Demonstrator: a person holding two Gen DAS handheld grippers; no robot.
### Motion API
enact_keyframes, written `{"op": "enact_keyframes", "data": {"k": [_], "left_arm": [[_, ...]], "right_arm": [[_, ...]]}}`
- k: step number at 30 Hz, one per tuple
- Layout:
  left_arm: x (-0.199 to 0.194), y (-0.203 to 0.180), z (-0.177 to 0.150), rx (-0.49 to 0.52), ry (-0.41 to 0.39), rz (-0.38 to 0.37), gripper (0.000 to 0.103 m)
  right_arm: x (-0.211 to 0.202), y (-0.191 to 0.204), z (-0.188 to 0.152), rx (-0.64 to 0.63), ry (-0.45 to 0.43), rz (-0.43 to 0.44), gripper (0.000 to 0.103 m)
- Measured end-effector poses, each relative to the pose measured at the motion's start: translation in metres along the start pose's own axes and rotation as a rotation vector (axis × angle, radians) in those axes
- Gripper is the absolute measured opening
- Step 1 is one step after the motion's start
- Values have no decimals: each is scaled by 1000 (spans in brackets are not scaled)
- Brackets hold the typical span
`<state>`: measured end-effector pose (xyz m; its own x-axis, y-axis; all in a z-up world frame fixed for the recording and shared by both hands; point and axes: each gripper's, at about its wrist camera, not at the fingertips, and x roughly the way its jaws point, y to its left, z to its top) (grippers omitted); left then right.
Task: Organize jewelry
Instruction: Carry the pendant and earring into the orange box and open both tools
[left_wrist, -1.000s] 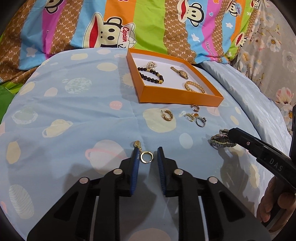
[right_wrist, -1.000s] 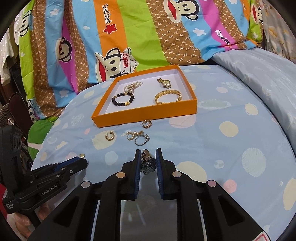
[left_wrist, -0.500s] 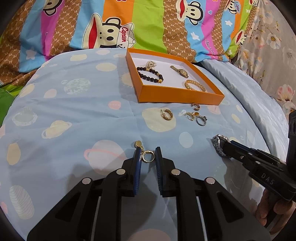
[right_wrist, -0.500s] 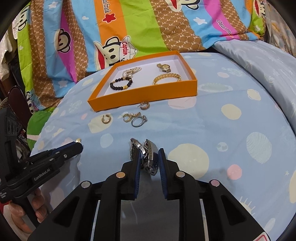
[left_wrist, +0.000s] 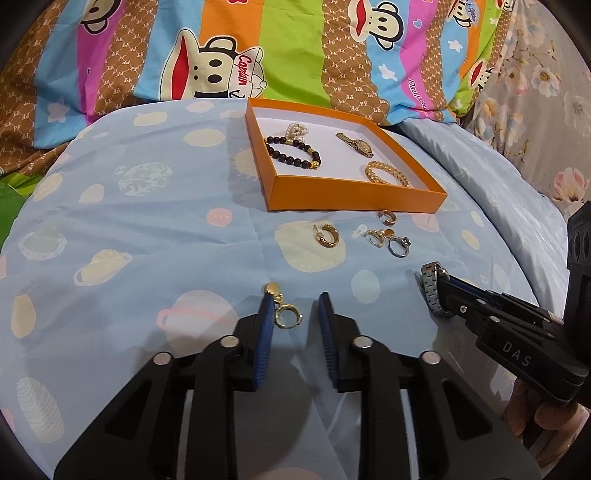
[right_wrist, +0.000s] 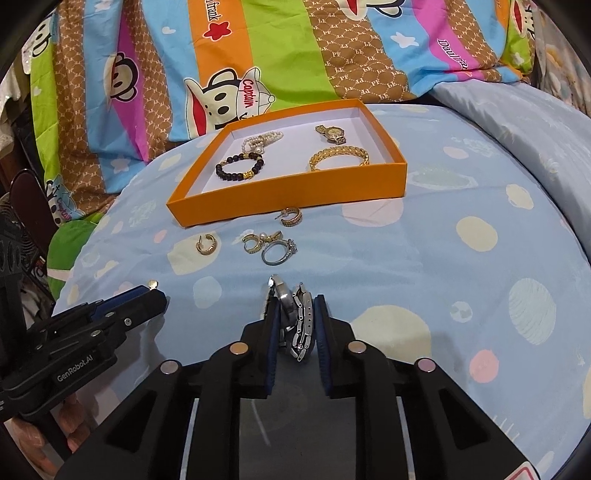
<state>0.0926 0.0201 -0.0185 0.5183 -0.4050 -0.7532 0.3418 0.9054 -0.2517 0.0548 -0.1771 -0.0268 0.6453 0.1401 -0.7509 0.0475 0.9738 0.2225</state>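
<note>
An orange tray (left_wrist: 354, 196) (right_wrist: 295, 192) on the blue bedspread holds a dark bead bracelet (left_wrist: 293, 152), a pearl piece, a gold watch (left_wrist: 356, 143) and a gold chain bracelet (left_wrist: 386, 176). My right gripper (right_wrist: 295, 306) is shut on a silver watch (right_wrist: 301, 325), lifted off the bed; it also shows in the left wrist view (left_wrist: 432, 291). My left gripper (left_wrist: 295, 306) is open, with a gold hoop earring (left_wrist: 284, 314) hanging against its left finger.
Loose on the bedspread in front of the tray lie gold hoop earrings (left_wrist: 327, 236) (right_wrist: 291, 218), a small gold cluster (right_wrist: 258, 242) and a silver ring (right_wrist: 279, 253). A colourful monkey-print quilt (left_wrist: 221, 55) rises behind the tray.
My right gripper has lifted the silver watch off the bedspread. My left gripper closed somewhat around the hoop earring, then opened wider again.
</note>
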Motion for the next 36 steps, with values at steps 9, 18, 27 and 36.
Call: {"op": "enact_keyframes", "data": {"k": [9, 18, 27, 36], "left_arm": [[-3, -1, 1, -1, -3, -17, 14], [-31, -15, 24, 40, -69, -60, 14], [-37, -26, 86, 100, -198, -36, 14], [11, -32, 135, 111, -218, -18, 14]], "right_arm": [[-17, -1, 2, 29, -44, 25, 16], [-50, -2, 29, 16, -144, 31, 16], [-49, -7, 92, -17, -240, 16, 16], [13, -7, 143, 0, -186, 40, 16]]}}
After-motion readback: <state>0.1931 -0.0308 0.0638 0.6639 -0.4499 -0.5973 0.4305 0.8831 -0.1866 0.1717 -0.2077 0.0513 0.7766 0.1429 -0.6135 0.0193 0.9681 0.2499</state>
